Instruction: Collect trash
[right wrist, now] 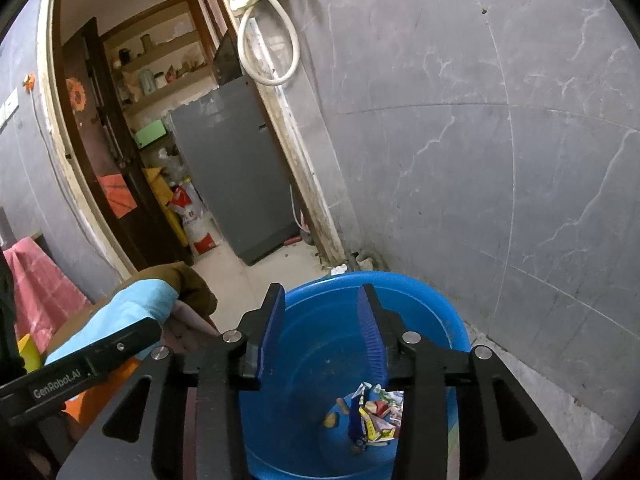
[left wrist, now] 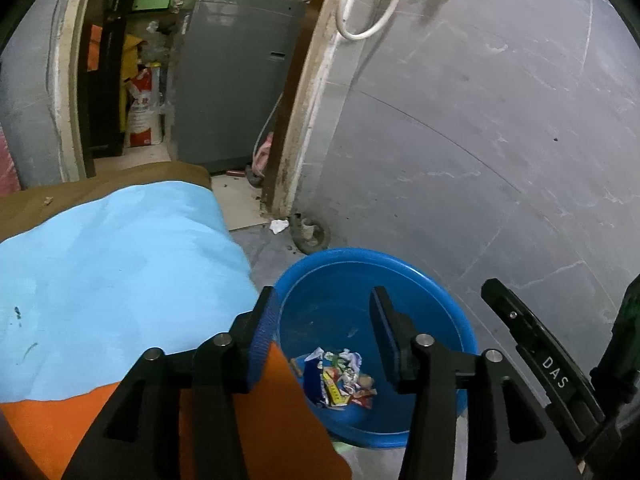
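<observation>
I hold both tools over the blue basin [left wrist: 460, 320] so anything let go falls inside. The left tool [left wrist: 324, 332] and right tool [right wrist: 320, 328] are released, nothing between their pads. The trash wrappers [left wrist: 340, 380] lie piled on the basin's bottom, lower centre of the frame.

Blue basin [right wrist: 452, 320] mouth lies unobstructed; cloth-covered table [left wrist: 120, 264] edge bounds its left rim, grey wall [right wrist: 480, 160] stands behind.

Both hand-held grippers [left wrist: 324, 332] [right wrist: 322, 332] parted, empty
</observation>
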`<state>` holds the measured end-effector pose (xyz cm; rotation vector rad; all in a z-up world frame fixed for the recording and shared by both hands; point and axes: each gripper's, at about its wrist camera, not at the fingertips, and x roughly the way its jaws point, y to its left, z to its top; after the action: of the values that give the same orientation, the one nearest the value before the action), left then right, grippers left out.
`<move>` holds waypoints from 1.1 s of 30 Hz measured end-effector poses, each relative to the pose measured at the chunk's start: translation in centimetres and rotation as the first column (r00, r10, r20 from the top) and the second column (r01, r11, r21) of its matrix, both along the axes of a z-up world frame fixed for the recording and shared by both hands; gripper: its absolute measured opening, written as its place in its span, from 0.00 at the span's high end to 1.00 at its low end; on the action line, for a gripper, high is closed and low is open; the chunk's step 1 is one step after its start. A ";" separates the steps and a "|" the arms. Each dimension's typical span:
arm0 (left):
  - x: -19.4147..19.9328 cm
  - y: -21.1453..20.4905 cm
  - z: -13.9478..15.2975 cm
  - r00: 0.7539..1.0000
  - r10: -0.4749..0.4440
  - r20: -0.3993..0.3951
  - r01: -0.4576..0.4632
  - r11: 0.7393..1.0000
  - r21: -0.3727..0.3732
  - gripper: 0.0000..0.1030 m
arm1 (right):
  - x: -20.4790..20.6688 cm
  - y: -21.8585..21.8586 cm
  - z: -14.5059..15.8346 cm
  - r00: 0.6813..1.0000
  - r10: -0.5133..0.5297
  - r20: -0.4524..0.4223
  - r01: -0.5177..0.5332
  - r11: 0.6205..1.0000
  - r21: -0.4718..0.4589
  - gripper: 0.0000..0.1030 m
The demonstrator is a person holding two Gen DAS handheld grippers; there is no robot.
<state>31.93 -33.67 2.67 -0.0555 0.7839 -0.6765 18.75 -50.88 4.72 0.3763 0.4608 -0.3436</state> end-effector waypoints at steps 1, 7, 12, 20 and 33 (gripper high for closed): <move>0.0 0.3 0.1 1.000 0.007 -0.001 -0.007 1.000 -0.003 0.54 | 0.0 0.1 0.0 1.000 0.001 0.002 -0.001 1.000 -0.002 0.64; 0.0 1.3 0.8 0.999 0.033 0.018 -0.033 0.999 0.006 0.51 | 0.1 0.4 0.1 1.000 0.009 0.006 -0.009 1.000 -0.011 0.56; -0.5 2.7 1.4 0.997 0.063 0.053 -0.063 0.998 0.007 0.38 | 0.0 0.9 0.4 1.000 0.007 0.015 -0.006 1.000 -0.023 0.38; -1.9 6.1 2.4 0.979 0.148 0.140 -0.149 0.989 -0.002 0.17 | -0.2 1.6 0.9 1.000 -0.004 0.026 0.005 0.999 -0.034 0.11; -4.1 11.3 3.7 0.929 0.281 0.243 -0.281 0.959 -0.035 0.04 | -0.4 4.2 1.6 0.998 0.012 0.057 -0.005 0.992 -0.128 0.00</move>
<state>27.87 -22.35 6.32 -0.0801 0.5230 -0.4002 18.37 -46.63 6.36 0.2587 0.3812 -0.3512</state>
